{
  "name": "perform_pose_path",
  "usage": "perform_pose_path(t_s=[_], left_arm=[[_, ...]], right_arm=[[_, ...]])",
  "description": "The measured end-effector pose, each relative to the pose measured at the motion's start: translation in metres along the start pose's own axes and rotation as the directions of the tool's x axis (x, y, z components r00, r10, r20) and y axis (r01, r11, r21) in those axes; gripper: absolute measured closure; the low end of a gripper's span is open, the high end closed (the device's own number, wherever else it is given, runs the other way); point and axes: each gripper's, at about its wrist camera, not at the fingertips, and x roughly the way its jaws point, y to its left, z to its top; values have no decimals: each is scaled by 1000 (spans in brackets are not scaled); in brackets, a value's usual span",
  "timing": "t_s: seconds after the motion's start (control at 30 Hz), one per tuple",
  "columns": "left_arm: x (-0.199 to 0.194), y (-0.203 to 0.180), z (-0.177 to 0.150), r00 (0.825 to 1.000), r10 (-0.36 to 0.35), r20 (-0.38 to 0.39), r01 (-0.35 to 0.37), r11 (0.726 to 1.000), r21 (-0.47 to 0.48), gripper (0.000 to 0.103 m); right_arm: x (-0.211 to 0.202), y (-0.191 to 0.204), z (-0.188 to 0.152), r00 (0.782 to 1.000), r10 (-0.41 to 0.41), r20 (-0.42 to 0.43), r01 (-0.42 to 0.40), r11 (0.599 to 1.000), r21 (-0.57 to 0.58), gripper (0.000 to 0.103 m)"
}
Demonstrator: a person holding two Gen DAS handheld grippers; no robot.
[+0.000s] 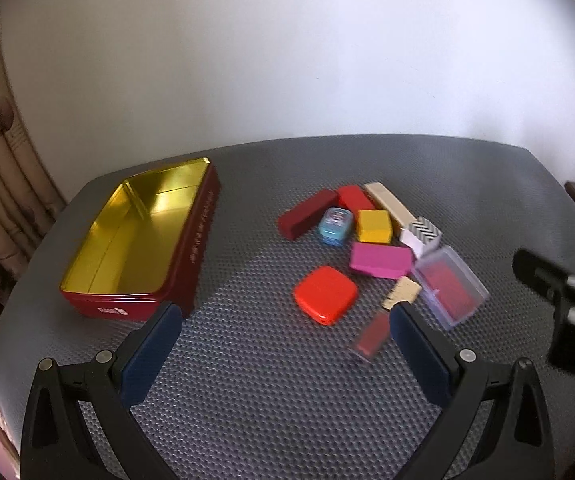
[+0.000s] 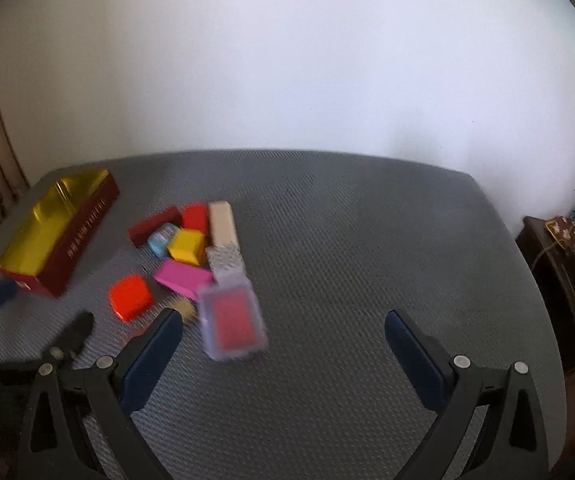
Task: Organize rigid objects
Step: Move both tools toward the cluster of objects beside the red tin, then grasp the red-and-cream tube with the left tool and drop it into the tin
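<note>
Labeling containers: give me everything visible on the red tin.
The red tin is a long rectangular box, lidless and open-topped, apparently metal: dark red outside with pale lettering along its side, shiny gold inside, holding nothing visible. It sits flat on the grey textured mat, left of the pile of small boxes, touching none.

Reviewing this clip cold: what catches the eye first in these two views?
The open red tin with its shiny gold inside, empty at the table's left. Right of it, apart from it, a bright huddle of small boxes: an orange-red case nearest, a pink box and a yellow block behind. Both claws, left claw and right claw, hang open above the grey mat, holding nothing.
</note>
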Motion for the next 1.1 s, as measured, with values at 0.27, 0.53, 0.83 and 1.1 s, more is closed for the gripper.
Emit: perform_pose_path(t_s=[0.27,0.53,0.83,1.1], left_arm=[[-11,41,-19,1000,6,22,-5,1000,-26,0],[-14,59,-35,999,-28,14,29,999,-24,0],[2,59,-39,999,-39,-28,39,999,-26,0],[12,40,-41,997,-47,-60,49,998,34,0]], right_arm=[[-12,41,10,1000,-1,16,2,998,-56,0],[-24,71,8,999,-39,16,40,993,-110,0],[-15,74,7,999,-49,-6,48,991,-125,0],[5,62,-6,1000,-9,-17,7,996,-87,0]])
